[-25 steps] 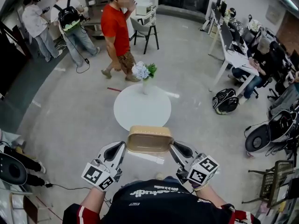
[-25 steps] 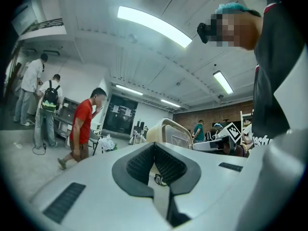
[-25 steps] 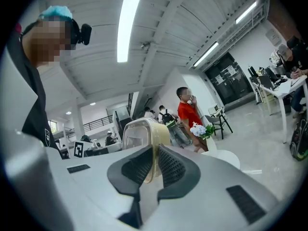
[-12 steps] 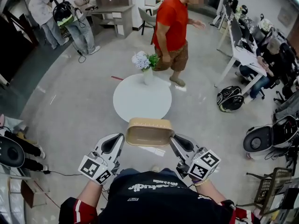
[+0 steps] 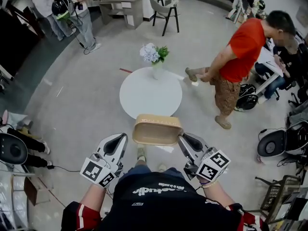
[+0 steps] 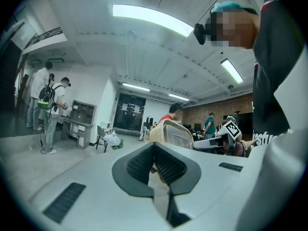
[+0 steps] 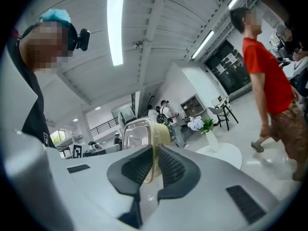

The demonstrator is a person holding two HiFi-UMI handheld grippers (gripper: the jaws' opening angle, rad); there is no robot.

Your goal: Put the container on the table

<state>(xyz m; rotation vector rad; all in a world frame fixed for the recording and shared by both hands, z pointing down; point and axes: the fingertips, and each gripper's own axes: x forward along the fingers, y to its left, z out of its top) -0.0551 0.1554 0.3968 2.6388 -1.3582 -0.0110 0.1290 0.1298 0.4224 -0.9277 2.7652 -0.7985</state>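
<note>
Beige container held up by both grippers, not yet on table

Black shirt point(image 5: 163, 206) of the wearer fills the bottom of the head view. Just ahead of it, left gripper point(image 5: 124, 139) and right gripper point(image 5: 183, 138) point forward, one at each short end of the container point(image 5: 157, 129).

Right gripper view: jaws clamped on the container's thin rim, a pad on each side of it, and the container's body stands up past the fingertips. Left gripper view: jaws almost together, pinching the rim edge at the tips (only a sliver shows between the pads), with the container just beyond.

Container sits roughly level in the air above the grey floor point(image 5: 82, 105). In the head view its far edge overlaps the near edge of the table point(image 5: 144, 93), but it is not resting on it.

Table is round and white, with a white vase point(image 5: 157, 70) of flowers point(image 5: 153, 53) at its far side. Right of the table is a person point(image 5: 240, 47) in a red shirt, mid-step, with a black backpack point(image 5: 248, 100) on the floor by their legs.

Farther back there is a chair point(image 5: 166, 6) beside a desk point(image 5: 122, 1), and two more people point(image 5: 79, 8) at top left.
</note>
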